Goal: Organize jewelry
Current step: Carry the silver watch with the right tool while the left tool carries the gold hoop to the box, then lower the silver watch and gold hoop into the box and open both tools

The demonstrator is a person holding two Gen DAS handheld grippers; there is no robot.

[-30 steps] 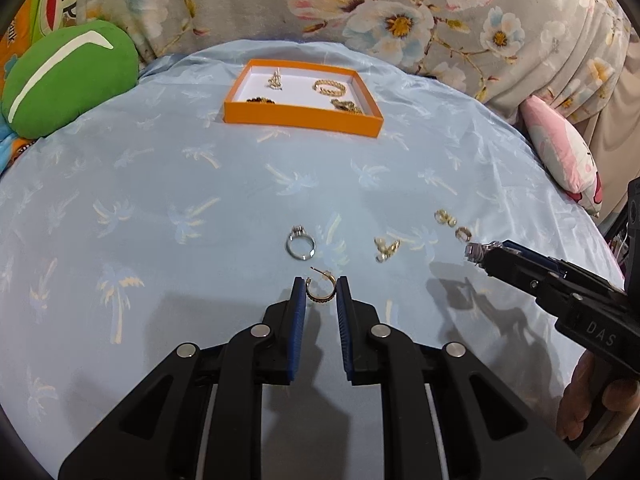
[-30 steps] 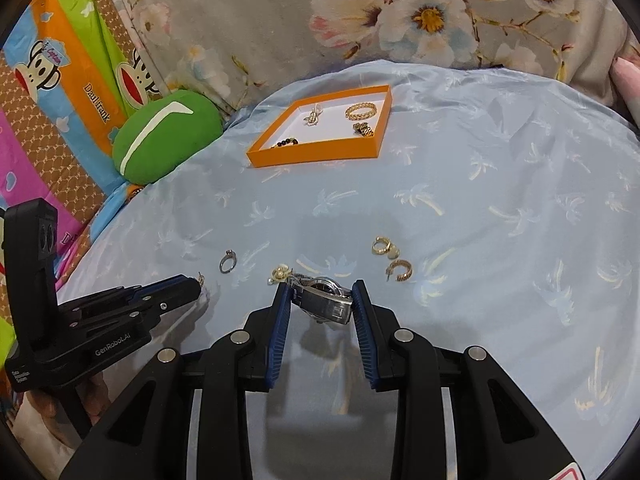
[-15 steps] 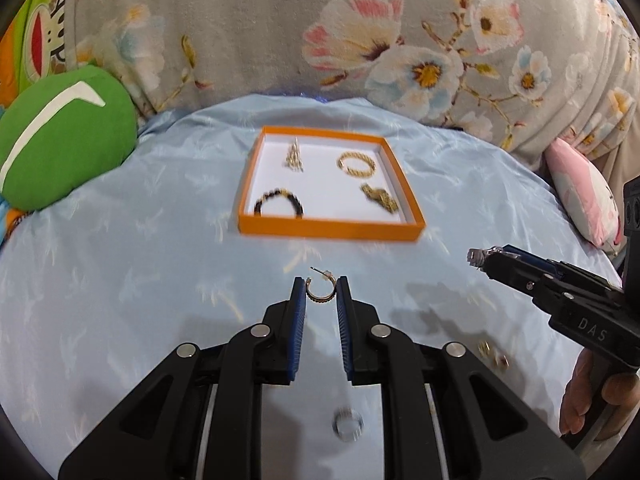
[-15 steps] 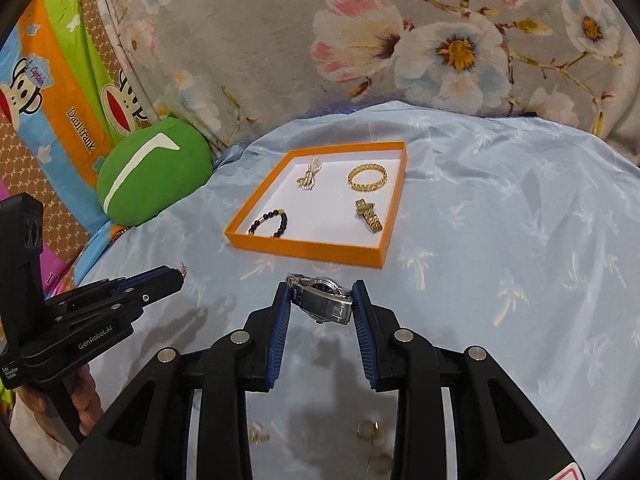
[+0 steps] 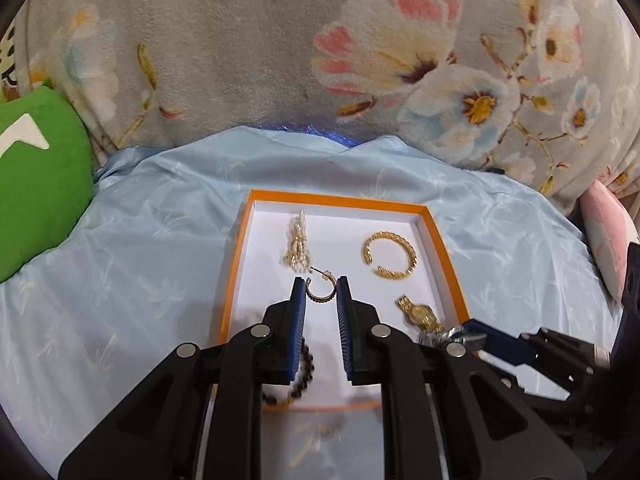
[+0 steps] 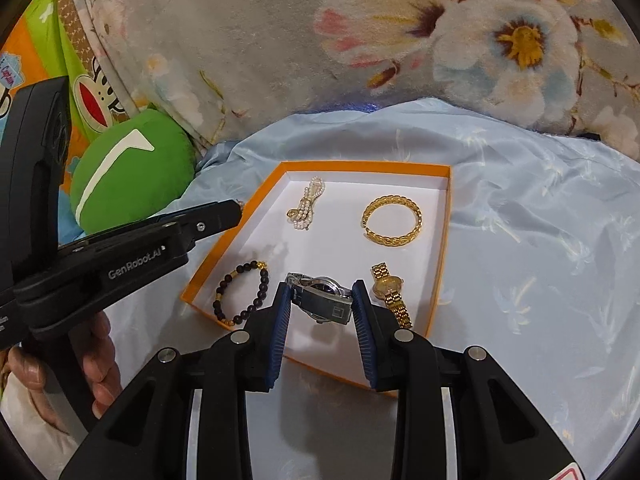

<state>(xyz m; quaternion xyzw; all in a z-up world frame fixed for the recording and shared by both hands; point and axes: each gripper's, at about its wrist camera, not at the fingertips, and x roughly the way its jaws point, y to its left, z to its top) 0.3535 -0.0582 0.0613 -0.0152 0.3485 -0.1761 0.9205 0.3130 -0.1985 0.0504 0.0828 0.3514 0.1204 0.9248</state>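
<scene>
Black left claw (image 6: 236, 210) arm reads "GenRobot.AI", right claw (image 6: 320, 300) grips watch (image 6: 322, 300)

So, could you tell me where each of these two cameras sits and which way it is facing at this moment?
Left wrist: sits on the left gripper, looking along its fingers, which pinch a gold hoop earring over the orange tray; the right gripper enters low right.
Right wrist: sits on the right gripper, which clamps a silver watch over the tray's near part; the left gripper and the person's hand show left.
Shared: tray, gold bangle, green cushion.
</scene>
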